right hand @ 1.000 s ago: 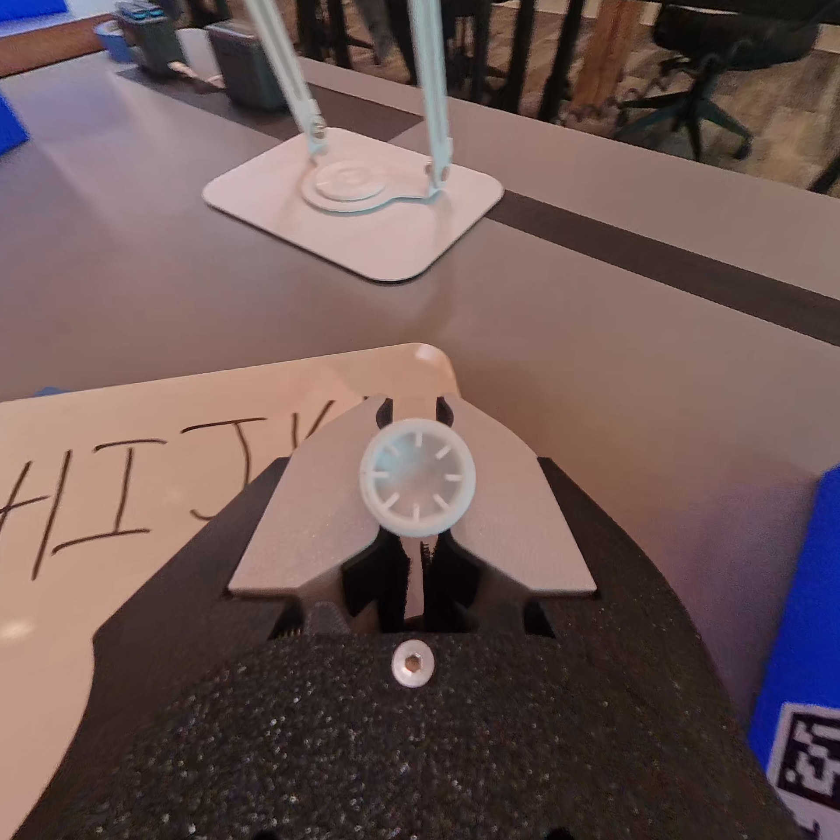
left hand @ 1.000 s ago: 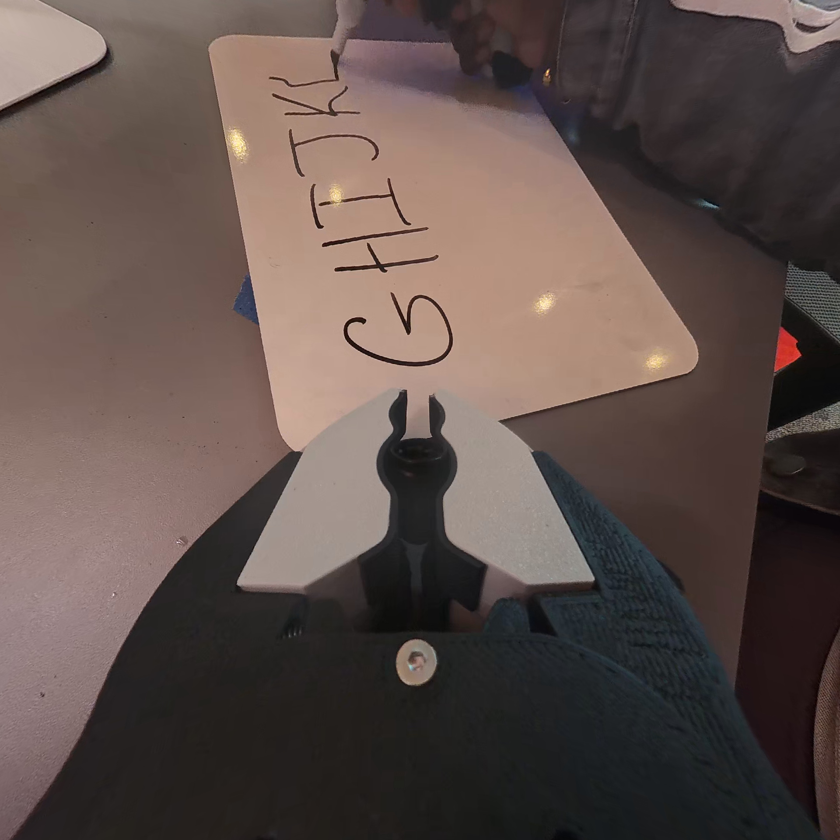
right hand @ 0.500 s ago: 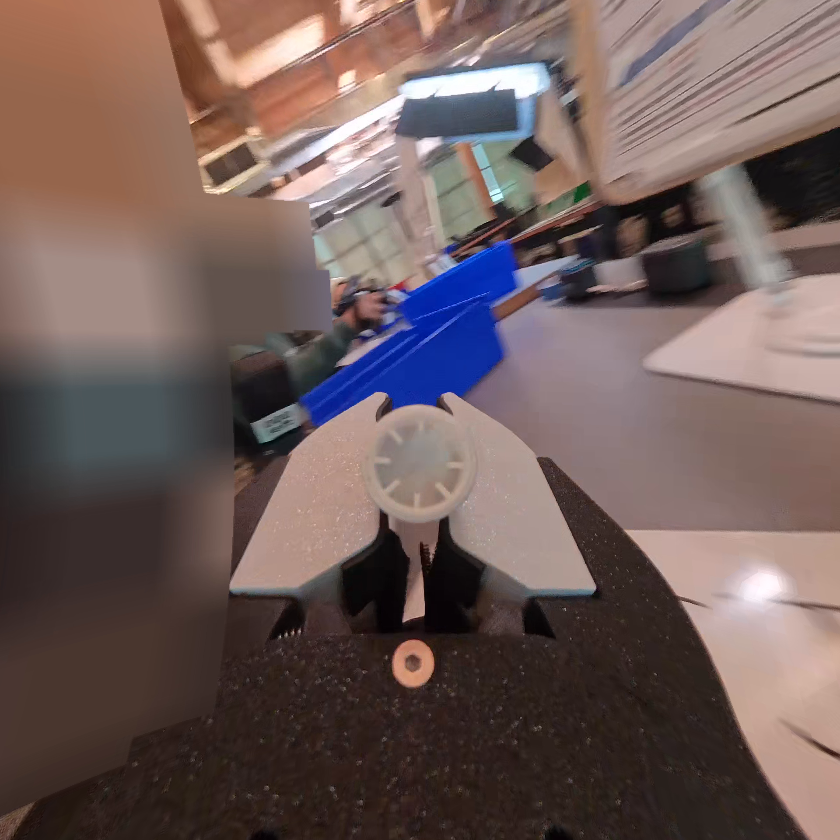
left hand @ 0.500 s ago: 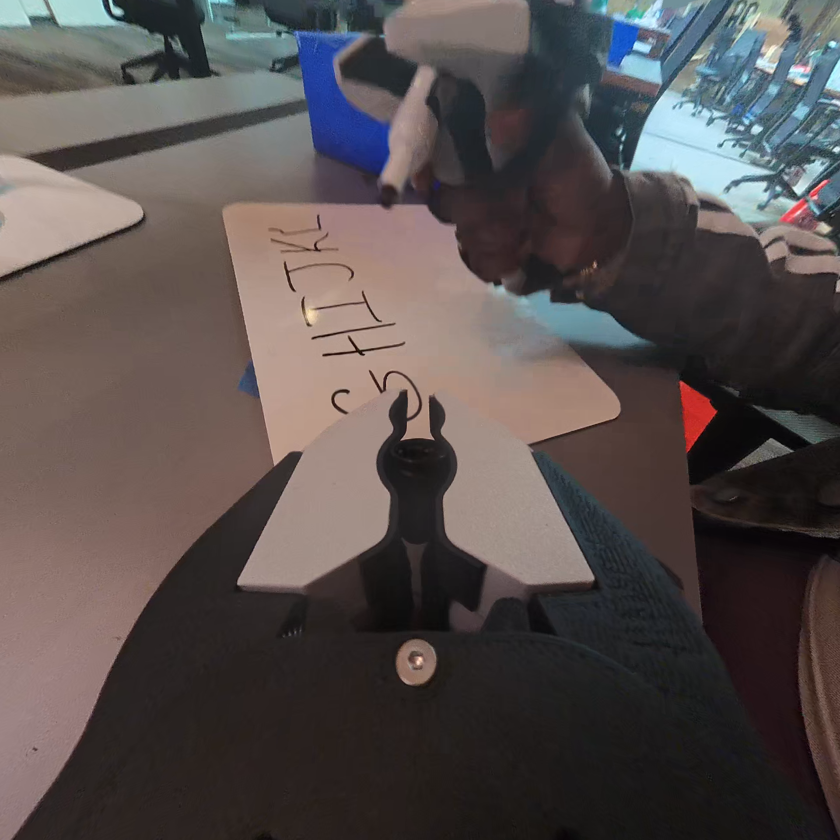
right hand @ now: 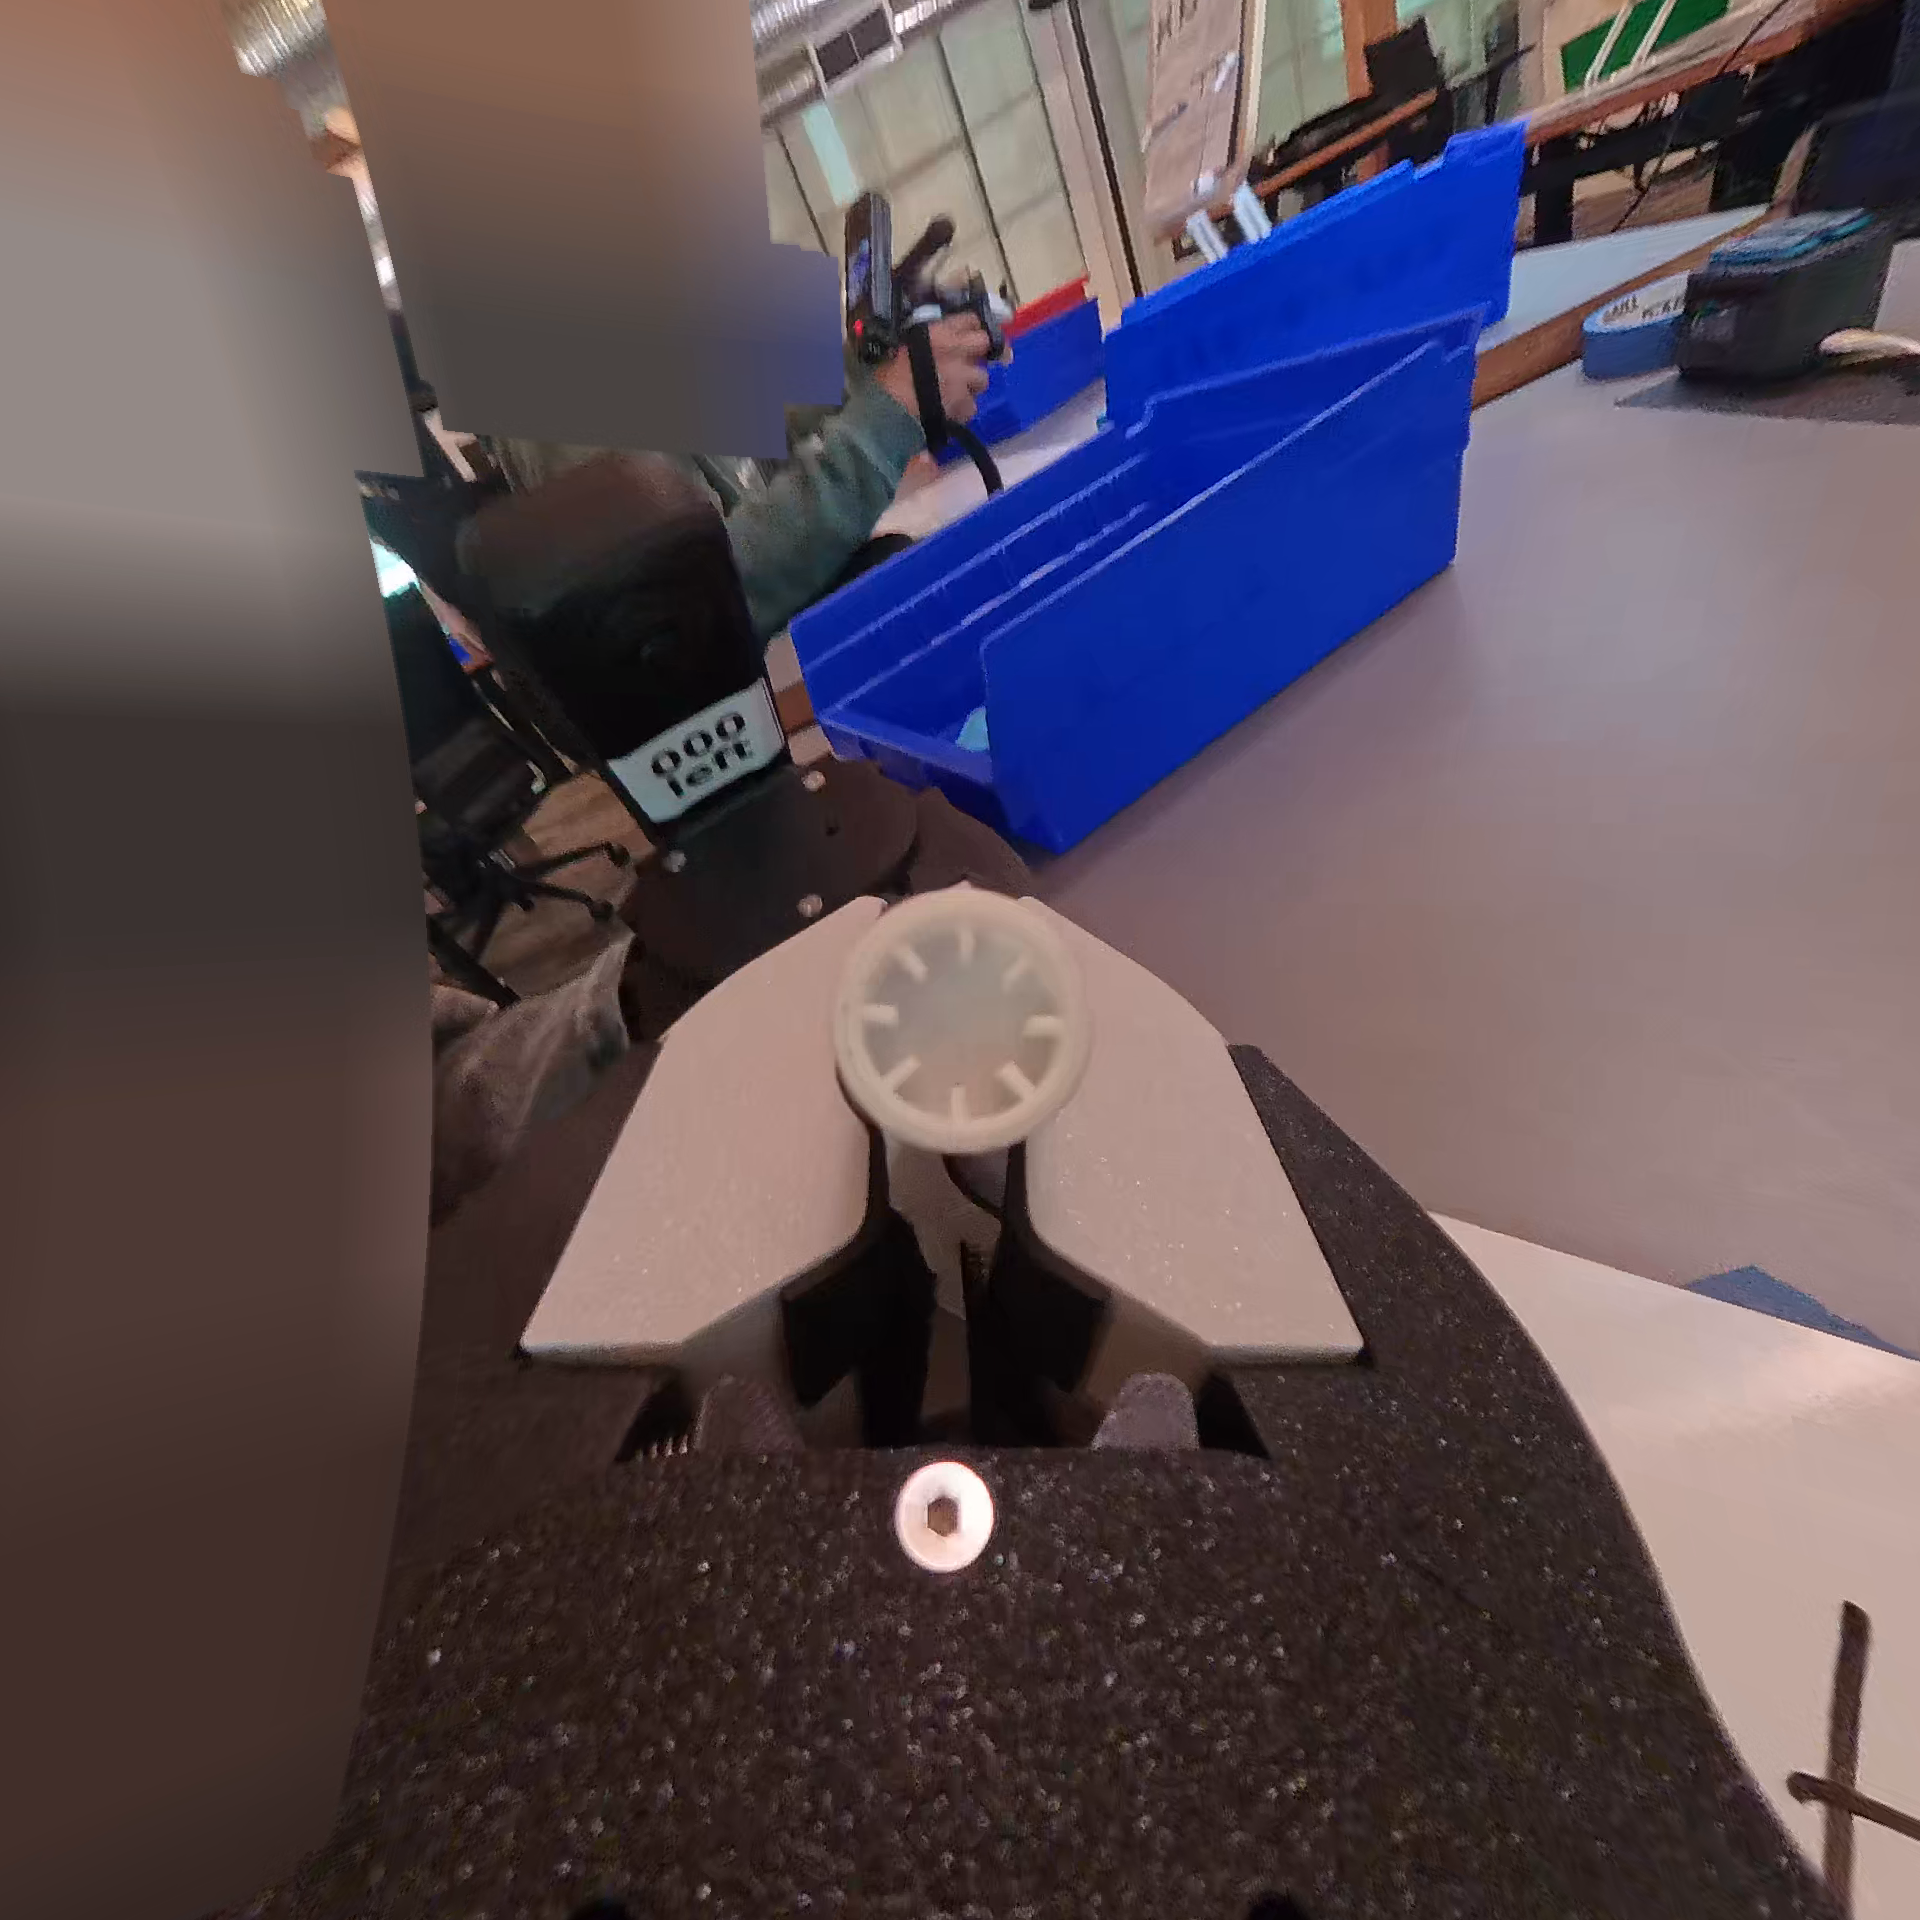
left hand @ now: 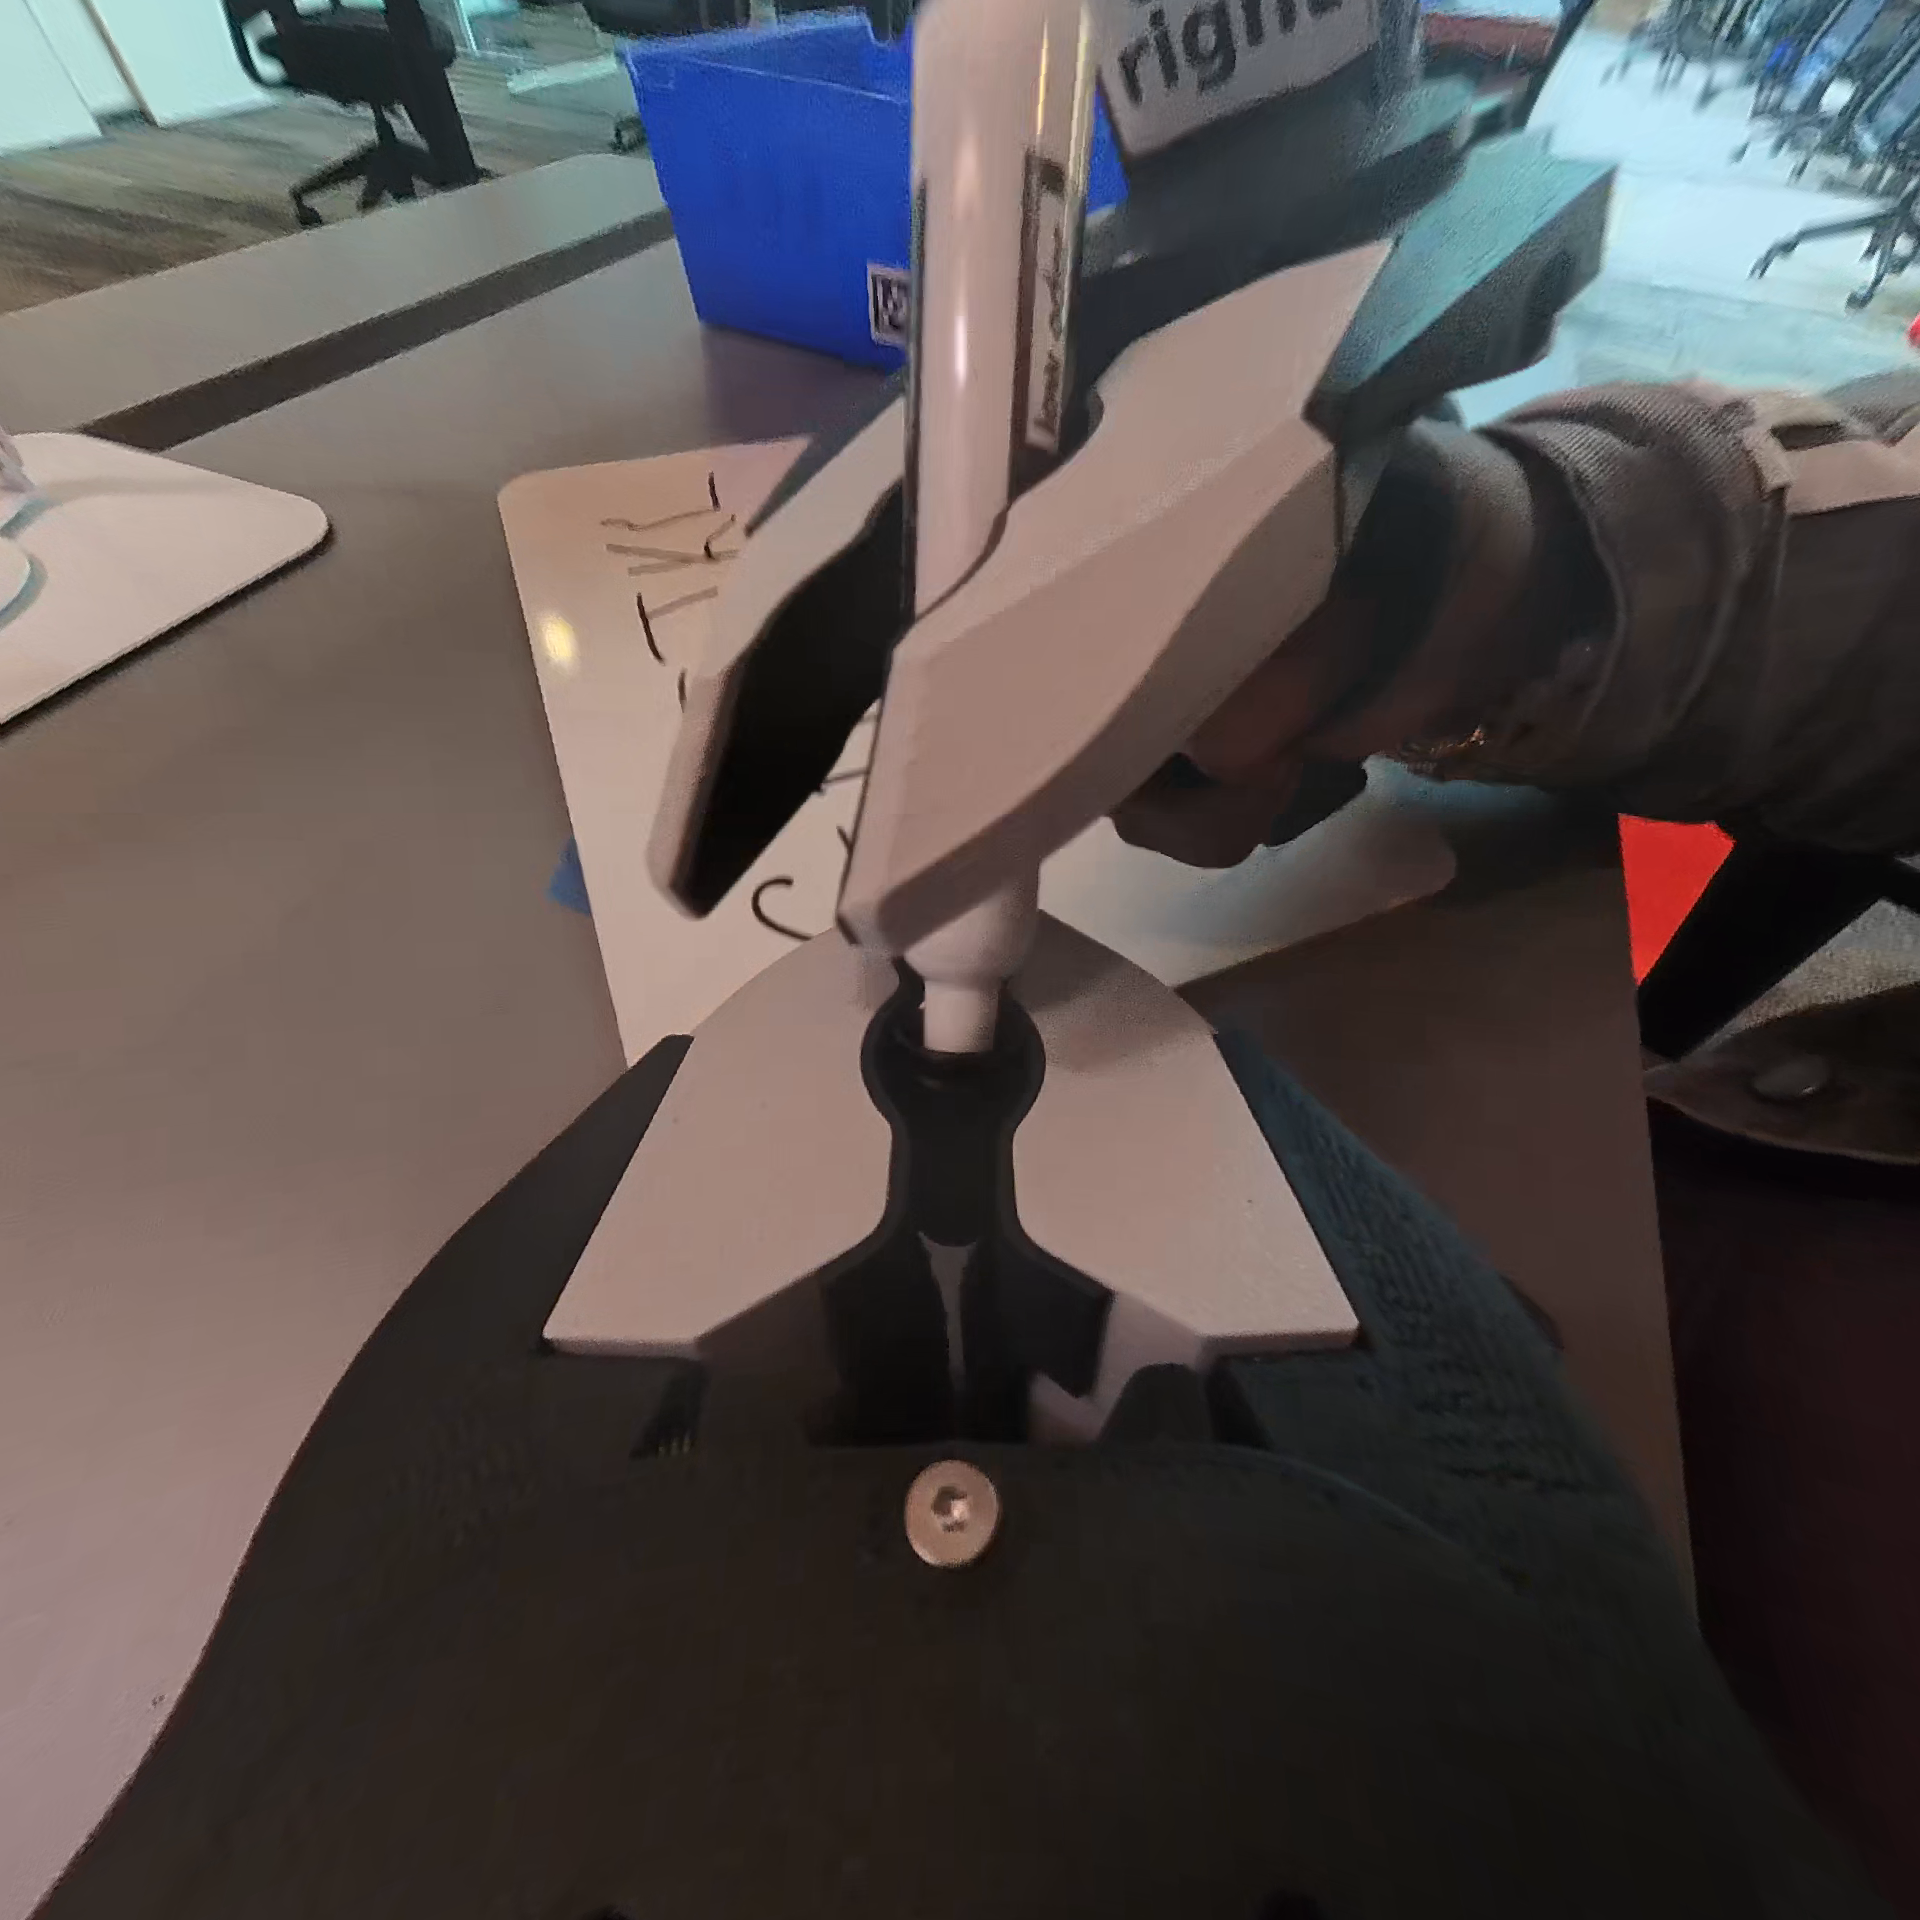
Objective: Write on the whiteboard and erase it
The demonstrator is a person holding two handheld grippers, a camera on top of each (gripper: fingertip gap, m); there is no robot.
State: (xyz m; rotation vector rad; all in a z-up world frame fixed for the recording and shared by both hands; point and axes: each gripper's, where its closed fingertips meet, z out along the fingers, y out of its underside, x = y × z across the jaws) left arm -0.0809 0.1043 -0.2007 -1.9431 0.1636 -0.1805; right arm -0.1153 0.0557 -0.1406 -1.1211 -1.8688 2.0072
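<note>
My left gripper (left hand: 951, 977) is shut on a black marker cap (left hand: 951, 1070), open end up, just in front of the whiteboard (left hand: 613, 665). My right gripper (right hand: 961, 925) is shut on a white marker (right hand: 961, 1023), whose round rear end faces the camera. In the left wrist view the right gripper (left hand: 769, 894) hangs over the left one and holds the marker (left hand: 987, 312) upright. The marker's nose is inside the cap's mouth. The whiteboard bears black handwritten letters and also shows in the right wrist view (right hand: 1714, 1455). The left gripper's body (right hand: 727, 831) shows beyond the marker there.
A blue bin (left hand: 769, 177) stands behind the whiteboard and also shows in the right wrist view (right hand: 1195, 623). A white lamp base (left hand: 135, 551) lies at the left. A hand and sleeve (left hand: 1610, 623) reach in from the right. Blue tape (left hand: 569, 873) marks the board's left edge. The left gripper's tips are roughly 8 cm from the right gripper's.
The right gripper lifted the marker off the far end of the whiteboard and swung it over to the left gripper. The marker's nose now sits in the cap. The left gripper tilted up.
</note>
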